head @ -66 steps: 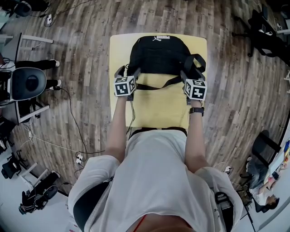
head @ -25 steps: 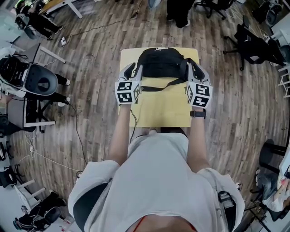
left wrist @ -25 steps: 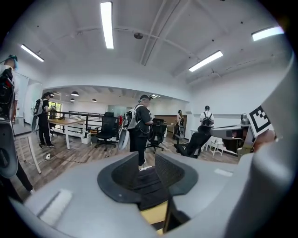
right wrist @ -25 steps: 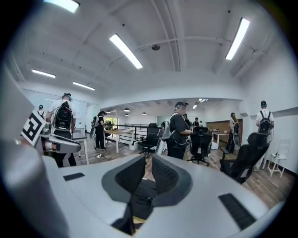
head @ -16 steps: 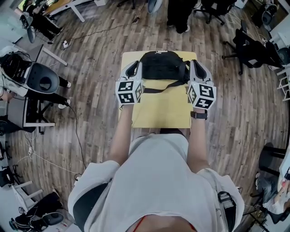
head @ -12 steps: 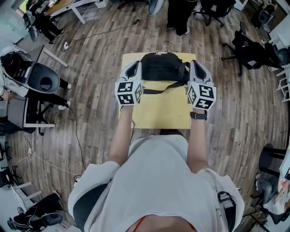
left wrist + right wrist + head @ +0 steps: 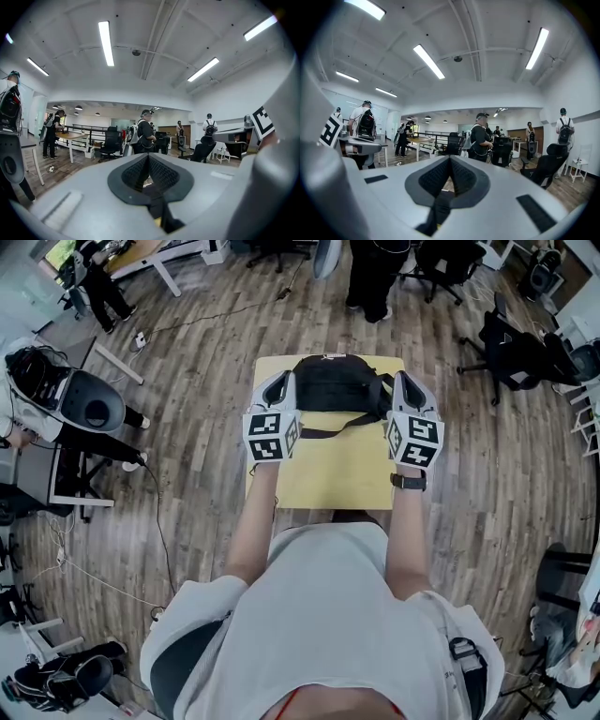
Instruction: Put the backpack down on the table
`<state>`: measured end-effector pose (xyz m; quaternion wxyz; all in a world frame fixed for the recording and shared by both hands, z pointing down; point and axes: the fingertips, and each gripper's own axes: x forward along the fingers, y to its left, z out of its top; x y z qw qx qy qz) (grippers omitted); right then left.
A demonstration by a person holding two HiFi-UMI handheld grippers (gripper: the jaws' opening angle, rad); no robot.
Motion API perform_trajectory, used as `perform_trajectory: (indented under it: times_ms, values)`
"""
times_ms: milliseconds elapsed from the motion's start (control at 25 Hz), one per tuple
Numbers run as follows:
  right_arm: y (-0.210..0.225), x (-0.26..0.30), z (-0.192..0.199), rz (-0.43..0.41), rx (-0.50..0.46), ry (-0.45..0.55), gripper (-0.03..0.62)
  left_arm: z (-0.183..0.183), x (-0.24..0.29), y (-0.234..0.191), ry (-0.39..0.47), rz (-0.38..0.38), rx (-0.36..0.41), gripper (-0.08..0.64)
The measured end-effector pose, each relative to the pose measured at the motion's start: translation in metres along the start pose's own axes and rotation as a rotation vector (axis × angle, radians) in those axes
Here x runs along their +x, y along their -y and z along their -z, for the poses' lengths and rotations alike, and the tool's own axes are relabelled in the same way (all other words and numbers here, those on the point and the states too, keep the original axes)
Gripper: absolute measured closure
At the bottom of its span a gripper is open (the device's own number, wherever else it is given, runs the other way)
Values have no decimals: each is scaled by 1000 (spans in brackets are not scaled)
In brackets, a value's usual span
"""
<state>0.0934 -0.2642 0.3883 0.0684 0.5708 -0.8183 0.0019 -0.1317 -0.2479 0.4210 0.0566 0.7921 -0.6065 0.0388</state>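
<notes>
left gripper clenched: pads together, pinching left strap, black webbing that runs out of the jaws back toward the camera
right gripper same: jaws closed on right strap, which hangs from the pinch point

head view: black backpack sits over the far end of the yellow table, squarely between the two grippers, one tight against each side of it. Can't tell whether its base touches the tabletop or hangs just off it

both grippers point roughly level, away from the person. A thin cross strap runs along the pack's near side from one gripper to the other, above the tabletop

watch on the right wrist. Wood floor all round the table, office chair off to the right, several people standing further back in the room
</notes>
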Motion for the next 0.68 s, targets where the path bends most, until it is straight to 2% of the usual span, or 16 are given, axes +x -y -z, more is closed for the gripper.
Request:
perform_trajectory:
  times_ms: [440, 680]
  values:
    - [-12, 5, -2, -34, 23, 18, 583, 9, -6, 2, -21, 13, 14, 551]
    - [-17, 2, 7, -42, 16, 9, 583, 40, -8, 10, -141, 45, 16, 549]
